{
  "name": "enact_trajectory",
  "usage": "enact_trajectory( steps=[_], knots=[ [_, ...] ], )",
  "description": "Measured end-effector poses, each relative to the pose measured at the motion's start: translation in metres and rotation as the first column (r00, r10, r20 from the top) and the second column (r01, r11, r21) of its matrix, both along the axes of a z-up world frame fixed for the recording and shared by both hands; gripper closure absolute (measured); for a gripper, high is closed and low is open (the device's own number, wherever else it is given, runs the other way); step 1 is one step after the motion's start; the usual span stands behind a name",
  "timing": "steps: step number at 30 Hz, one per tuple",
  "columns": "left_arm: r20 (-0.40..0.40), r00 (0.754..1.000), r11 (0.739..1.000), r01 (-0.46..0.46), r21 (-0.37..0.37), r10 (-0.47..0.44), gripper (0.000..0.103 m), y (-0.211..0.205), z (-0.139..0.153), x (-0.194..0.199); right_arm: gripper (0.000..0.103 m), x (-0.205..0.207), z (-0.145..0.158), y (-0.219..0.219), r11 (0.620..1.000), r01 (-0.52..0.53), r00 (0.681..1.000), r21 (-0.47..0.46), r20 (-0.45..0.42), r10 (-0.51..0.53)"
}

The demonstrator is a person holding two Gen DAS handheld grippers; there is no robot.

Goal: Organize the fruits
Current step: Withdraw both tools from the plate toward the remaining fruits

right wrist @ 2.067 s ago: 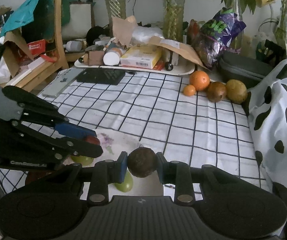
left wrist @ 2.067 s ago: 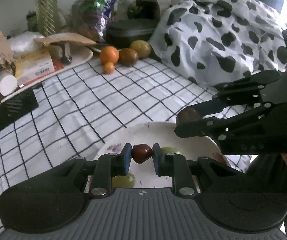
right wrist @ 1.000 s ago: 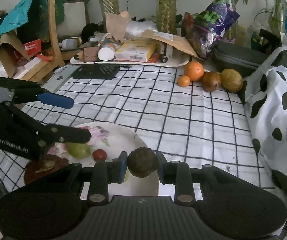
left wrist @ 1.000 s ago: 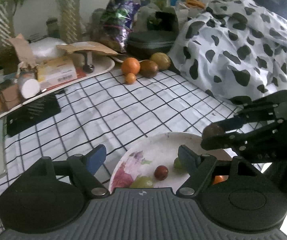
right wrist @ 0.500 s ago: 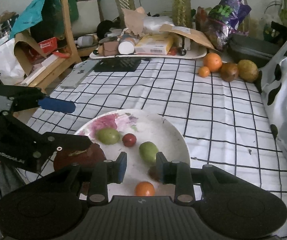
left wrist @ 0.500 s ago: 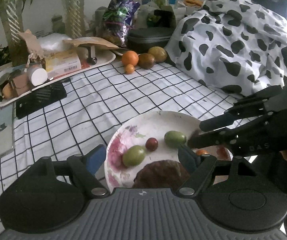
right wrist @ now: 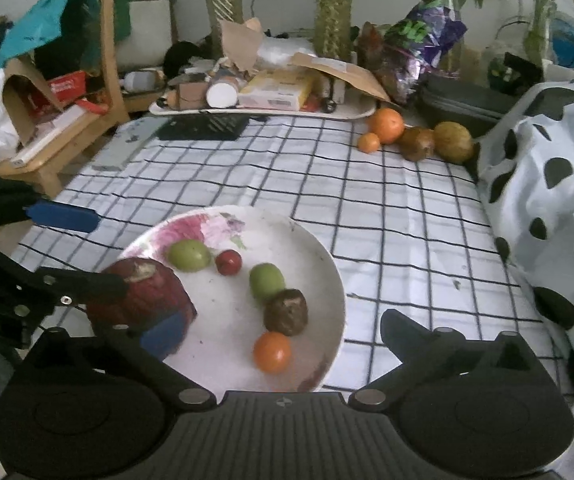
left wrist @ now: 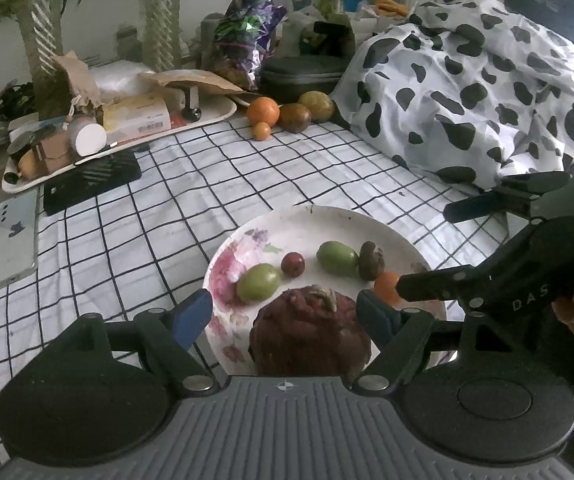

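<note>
right tool (right wrist: 275, 328) jaws just swung wide open, nothing between them; brown passion fruit (right wrist: 285, 312) sits released on the floral plate (right wrist: 327, 264), touching a green fruit (right wrist: 266, 282), just above a small orange fruit (right wrist: 271, 352). left tool (left wrist: 285, 314) open too, empty, hanging over the big dark-red fruit (left wrist: 309, 334) at the plate's near edge.

handling guess: passion fruit light, stiff wrinkled rind, not slippery, rolls easily; pinch across the middle, gently. near-round, slightly ovoid, stem scar tilted up toward camera, no strong long axis. green fruit ovoid, long axis roughly pointing away along the plate.

still on the checked table (right wrist: 387, 200) far side: orange (right wrist: 386, 125), small mandarin (right wrist: 368, 143), two brown-yellow fruits (right wrist: 453, 142).
</note>
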State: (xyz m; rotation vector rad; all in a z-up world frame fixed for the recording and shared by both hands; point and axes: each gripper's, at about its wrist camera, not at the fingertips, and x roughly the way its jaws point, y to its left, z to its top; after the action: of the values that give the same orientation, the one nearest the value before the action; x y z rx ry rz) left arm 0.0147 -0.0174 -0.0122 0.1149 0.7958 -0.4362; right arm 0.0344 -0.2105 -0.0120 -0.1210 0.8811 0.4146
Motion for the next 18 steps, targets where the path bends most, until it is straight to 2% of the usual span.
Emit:
enact_trajectory(
  steps=[10, 18],
  knots=[
    [0.006, 1.000, 1.000, -0.006, 0.005, 0.006, 0.025, -0.0025, 0.0003, -0.0072, 0.000, -0.0083, -0.0008, 0.0015, 0.998, 0.026, 1.000, -0.049, 0.009, -0.026],
    [0.013, 1.000, 1.000, 0.008, 0.005, -0.008, 0.025, -0.0056, -0.0003, -0.0070, 0.000, -0.0069, -0.0003, -0.0020, 0.998, 0.043, 0.999, -0.051, 0.012, -0.043]
  ],
)
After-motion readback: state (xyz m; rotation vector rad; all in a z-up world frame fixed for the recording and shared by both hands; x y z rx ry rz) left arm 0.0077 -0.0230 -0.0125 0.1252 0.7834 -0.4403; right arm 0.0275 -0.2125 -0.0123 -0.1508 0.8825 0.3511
